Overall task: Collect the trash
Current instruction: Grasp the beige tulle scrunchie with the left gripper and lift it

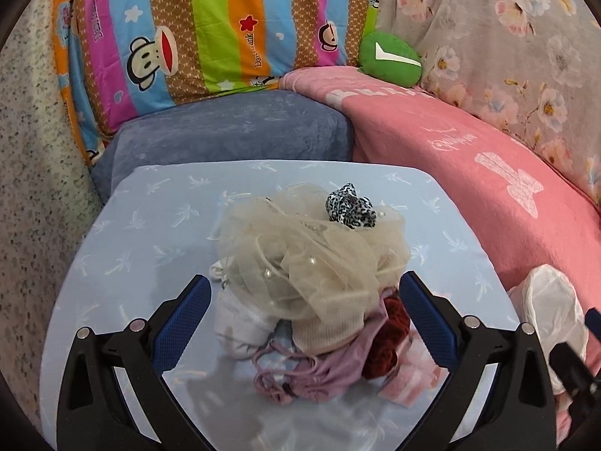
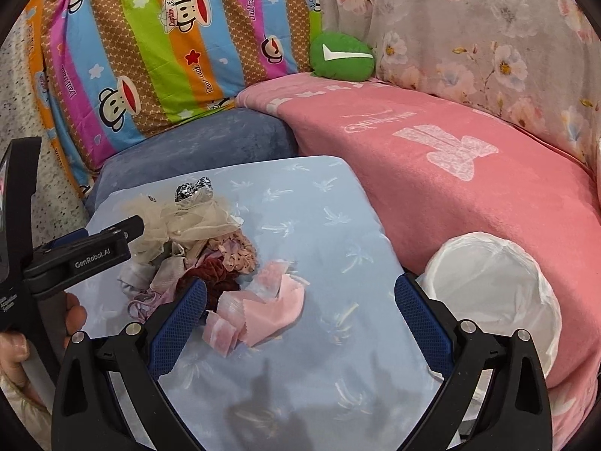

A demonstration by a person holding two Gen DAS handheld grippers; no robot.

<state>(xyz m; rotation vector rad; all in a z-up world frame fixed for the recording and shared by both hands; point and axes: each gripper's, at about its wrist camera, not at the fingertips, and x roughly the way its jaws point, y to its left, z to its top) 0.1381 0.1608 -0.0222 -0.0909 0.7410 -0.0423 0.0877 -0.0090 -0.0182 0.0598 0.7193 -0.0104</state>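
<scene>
A heap of fabric scraps [image 1: 311,274] lies on a light blue cushion [image 1: 150,225]: beige tulle on top, a leopard-print scrunchie [image 1: 349,206], a dark red scrunchie [image 1: 387,342], lilac strings and pink cloth pieces [image 2: 263,308]. My left gripper [image 1: 306,323] is open, its blue pads on either side of the heap's near end. In the right wrist view the heap [image 2: 188,248] sits left of centre, and my right gripper [image 2: 300,319] is open over the pink pieces and bare cushion. A bin lined with a white bag [image 2: 492,293] stands just right of the cushion.
A pink blanket [image 2: 450,173] covers the seat to the right. A blue-grey pillow [image 1: 233,131], a striped cartoon pillow [image 1: 188,30], a green round cushion [image 1: 390,58] and floral fabric [image 1: 507,37] are behind. A hand [image 2: 22,338] holds the left gripper's body [image 2: 75,259].
</scene>
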